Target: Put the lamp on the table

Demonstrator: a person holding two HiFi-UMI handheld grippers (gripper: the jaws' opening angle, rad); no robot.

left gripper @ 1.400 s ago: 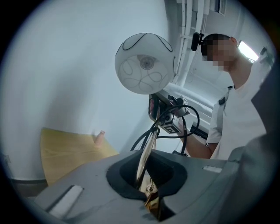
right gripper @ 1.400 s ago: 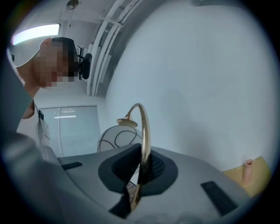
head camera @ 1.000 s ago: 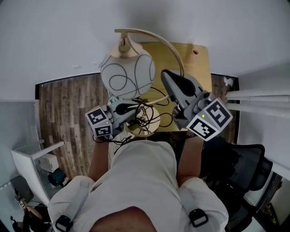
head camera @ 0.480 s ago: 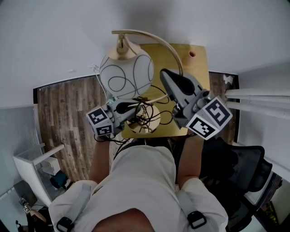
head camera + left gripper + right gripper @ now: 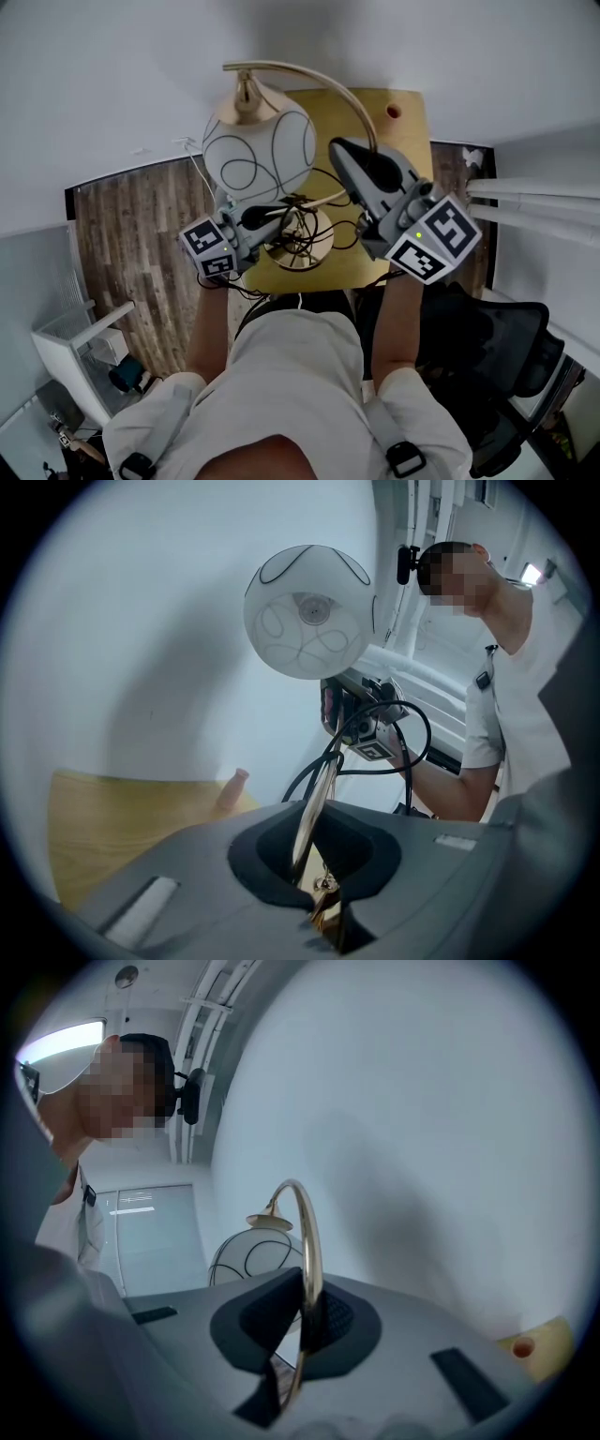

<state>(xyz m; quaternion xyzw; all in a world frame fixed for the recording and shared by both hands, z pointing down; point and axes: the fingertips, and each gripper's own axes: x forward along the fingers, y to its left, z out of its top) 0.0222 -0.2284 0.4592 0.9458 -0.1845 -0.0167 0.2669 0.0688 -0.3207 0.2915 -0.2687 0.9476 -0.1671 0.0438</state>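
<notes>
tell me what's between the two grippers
In the head view, the gold lamp base, with black cord heaped on it, lies between the left gripper and right gripper.

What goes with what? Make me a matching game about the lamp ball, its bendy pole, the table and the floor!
Things:
1. lamp globe
2. lamp arm
3. table
4. floor

Looks:
A. dark brown planks
B. white with black loops
C. pale yellow wood
D. gold and curved

Pairs: 1-B, 2-D, 3-C, 4-A
</notes>
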